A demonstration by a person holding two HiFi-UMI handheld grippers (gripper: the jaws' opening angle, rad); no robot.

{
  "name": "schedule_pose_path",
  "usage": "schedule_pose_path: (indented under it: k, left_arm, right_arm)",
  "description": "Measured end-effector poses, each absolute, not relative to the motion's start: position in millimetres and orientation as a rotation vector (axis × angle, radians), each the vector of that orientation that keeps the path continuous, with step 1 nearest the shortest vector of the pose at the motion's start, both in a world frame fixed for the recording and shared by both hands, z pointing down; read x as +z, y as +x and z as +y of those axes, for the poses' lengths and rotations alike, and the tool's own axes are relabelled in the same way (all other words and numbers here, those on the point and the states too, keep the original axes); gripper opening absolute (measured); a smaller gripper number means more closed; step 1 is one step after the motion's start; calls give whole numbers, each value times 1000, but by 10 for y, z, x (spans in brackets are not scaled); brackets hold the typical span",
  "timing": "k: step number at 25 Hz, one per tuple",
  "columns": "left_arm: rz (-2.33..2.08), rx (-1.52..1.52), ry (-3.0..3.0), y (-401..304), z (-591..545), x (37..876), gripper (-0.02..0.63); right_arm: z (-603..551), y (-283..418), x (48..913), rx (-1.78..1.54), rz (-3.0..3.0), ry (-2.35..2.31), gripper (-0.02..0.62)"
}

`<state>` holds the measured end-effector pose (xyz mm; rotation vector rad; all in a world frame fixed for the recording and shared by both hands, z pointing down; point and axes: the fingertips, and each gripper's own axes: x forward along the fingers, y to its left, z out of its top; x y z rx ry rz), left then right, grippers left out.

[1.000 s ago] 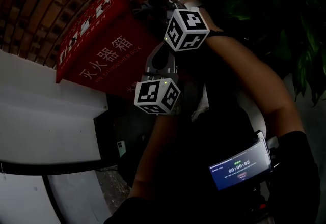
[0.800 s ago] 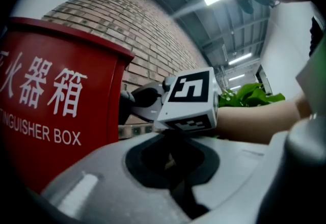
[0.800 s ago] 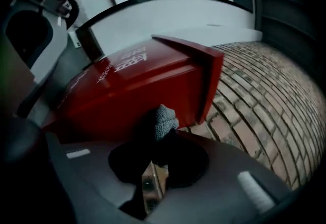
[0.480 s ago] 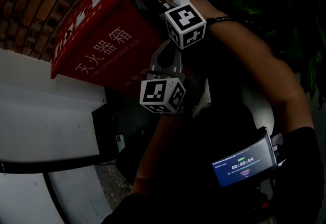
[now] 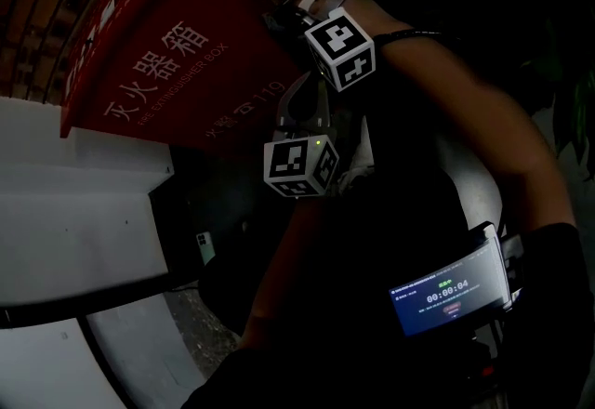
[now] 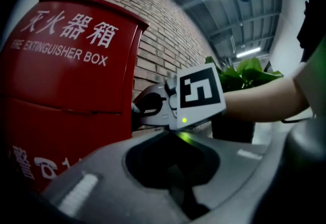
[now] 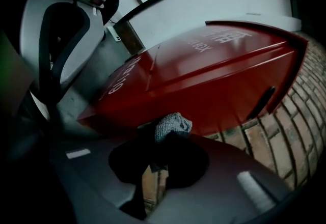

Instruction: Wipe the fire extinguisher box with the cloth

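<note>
The red fire extinguisher box (image 5: 158,72) stands against a brick wall, with white lettering on its front (image 6: 61,39). My right gripper (image 7: 163,141) is shut on a small grey cloth (image 7: 171,124), which sits at the box's red side (image 7: 214,85). In the head view the right gripper (image 5: 307,12) is by the box's right edge, and its marker cube (image 5: 340,48) faces up. My left gripper (image 5: 299,119) hangs just below it, apart from the box. Its jaws (image 6: 183,187) look shut in a dark hollow, with nothing seen between them.
A brick wall (image 6: 163,34) runs behind the box. White curved panels (image 5: 74,221) lie to the left. A green potted plant (image 6: 244,78) stands to the right. A lit timer screen (image 5: 446,291) is strapped to the right forearm. Brick paving (image 7: 265,136) lies under the box.
The box has slid up and to the left in the head view. Both grippers stay close together at its right edge, the right one still holding the cloth.
</note>
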<state>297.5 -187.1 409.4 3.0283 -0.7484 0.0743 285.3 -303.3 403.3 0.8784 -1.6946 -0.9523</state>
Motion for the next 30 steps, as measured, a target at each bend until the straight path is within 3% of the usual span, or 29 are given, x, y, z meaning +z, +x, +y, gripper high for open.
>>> schedule_pose_path:
  k: [30]
  left_arm:
    - [-854,317,2880,2668,-2260,5880,3]
  right_arm:
    - [-2868,2714,6648,-454,-1854,696,43]
